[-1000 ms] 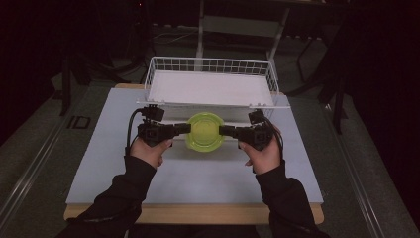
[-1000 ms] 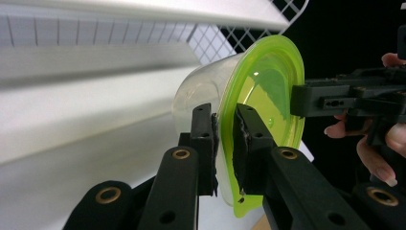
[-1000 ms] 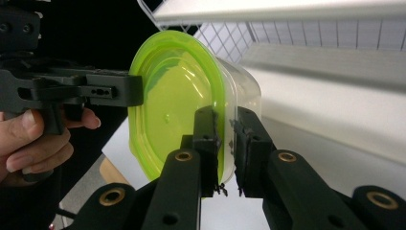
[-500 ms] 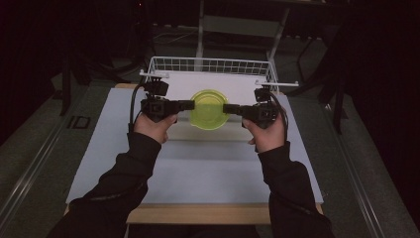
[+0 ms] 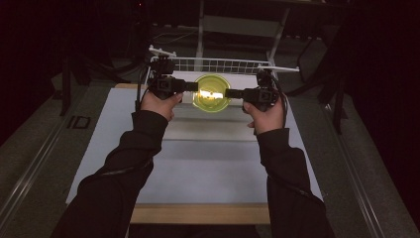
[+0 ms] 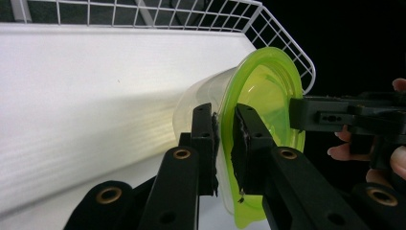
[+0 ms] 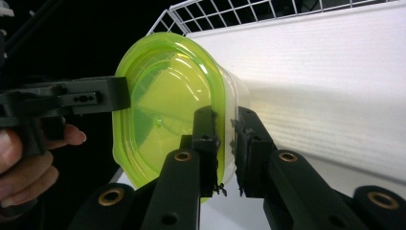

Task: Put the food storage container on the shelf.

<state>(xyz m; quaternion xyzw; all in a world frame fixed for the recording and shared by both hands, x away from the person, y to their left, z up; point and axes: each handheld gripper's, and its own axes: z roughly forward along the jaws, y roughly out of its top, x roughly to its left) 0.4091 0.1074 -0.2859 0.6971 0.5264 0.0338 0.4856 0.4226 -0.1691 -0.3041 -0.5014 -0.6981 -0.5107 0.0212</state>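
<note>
White table [image 5: 208, 163] carries a wire basket [image 5: 218, 65], and just above its near edge both the left gripper [image 5: 190, 87] and right gripper [image 5: 232, 92] clamp opposite rims of a green-lidded tub [image 5: 211, 92].

Wooden-edged table [image 5: 203, 214] under a white mat [image 5: 198, 163]; far end, seemingly resting there, wire basket [image 5: 218, 65].
</note>
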